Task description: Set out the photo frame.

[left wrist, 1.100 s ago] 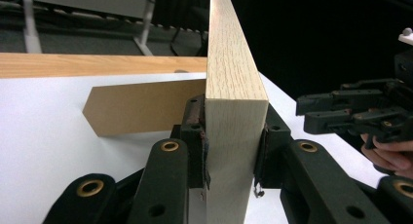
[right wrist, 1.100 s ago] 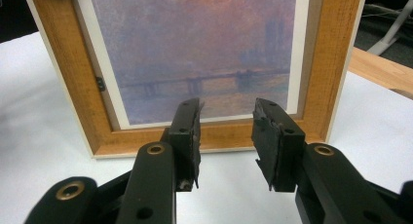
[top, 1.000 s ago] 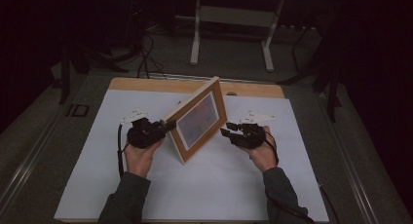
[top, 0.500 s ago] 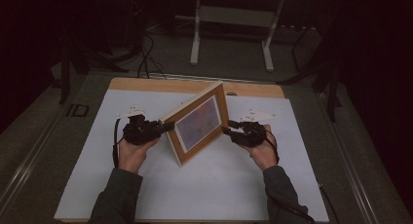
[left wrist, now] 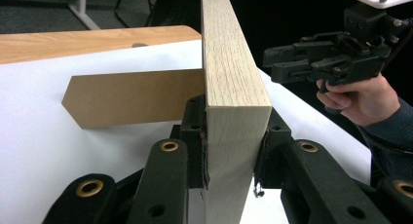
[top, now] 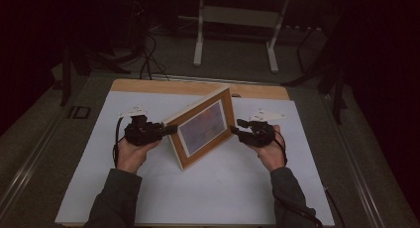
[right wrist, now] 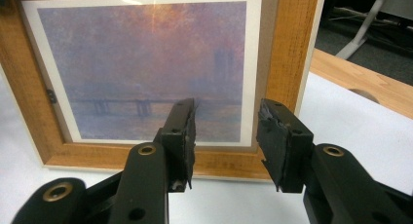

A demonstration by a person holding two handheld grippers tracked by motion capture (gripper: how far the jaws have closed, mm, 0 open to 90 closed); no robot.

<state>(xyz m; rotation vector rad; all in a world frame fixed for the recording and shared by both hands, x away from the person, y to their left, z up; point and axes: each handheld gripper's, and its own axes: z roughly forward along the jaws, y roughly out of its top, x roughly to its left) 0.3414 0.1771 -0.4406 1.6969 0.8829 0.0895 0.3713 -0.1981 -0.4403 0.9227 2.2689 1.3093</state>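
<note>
A wooden picture frame (top: 203, 126) with a hazy purple print stands upright on the white table cover (top: 223, 188). My left gripper (top: 168, 130) is shut on the frame's left side edge (left wrist: 234, 87), one pad on each face (left wrist: 233, 151). A brown easel flap (left wrist: 131, 97) sticks out behind the frame. My right gripper (top: 235, 129) hovers just off the frame's right end, seen across the frame as well (left wrist: 292, 63). Its jaws have just been opening and are open (right wrist: 226, 136) with nothing between them, facing the print (right wrist: 146, 63).
The white cover lies on a wooden table whose far edge (top: 198, 86) shows bare wood. Beyond it is dark floor with cables and a desk's metal legs (top: 235, 34). Open white surface lies in front of the frame.
The right gripper's jaws have spread wider beside the frame's right end. The frame's left end and the left hand have shifted slightly; the frame faces the camera a bit more.
</note>
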